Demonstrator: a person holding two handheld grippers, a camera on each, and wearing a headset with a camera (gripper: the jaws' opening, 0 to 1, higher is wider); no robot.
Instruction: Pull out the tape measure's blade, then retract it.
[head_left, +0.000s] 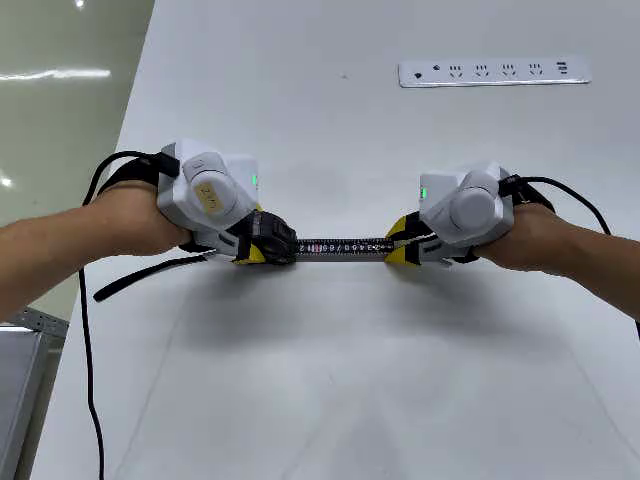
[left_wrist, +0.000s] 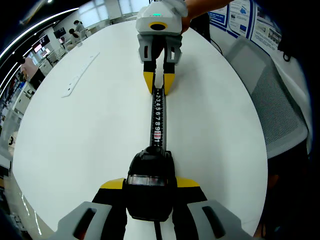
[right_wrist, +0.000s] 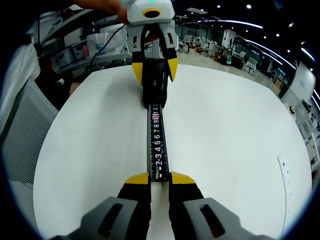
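White tabletop (head_left: 350, 400), power strip (head_left: 494, 72) near the far edge. Left gripper (left_wrist: 150, 186): jaws clamped on both sides of the black tape measure (head_left: 270, 241). Right gripper (right_wrist: 160, 179): jaws nearly closed, pinching the blade (right_wrist: 157, 145) at its tip. Blade runs straight between the two facing grippers, numbers up, low over the tabletop.

A power strip (head_left: 494, 72) lies on the white table (head_left: 330, 380), well beyond the fingers (head_left: 400, 253). A mesh chair (left_wrist: 280, 115) stands off to their side.
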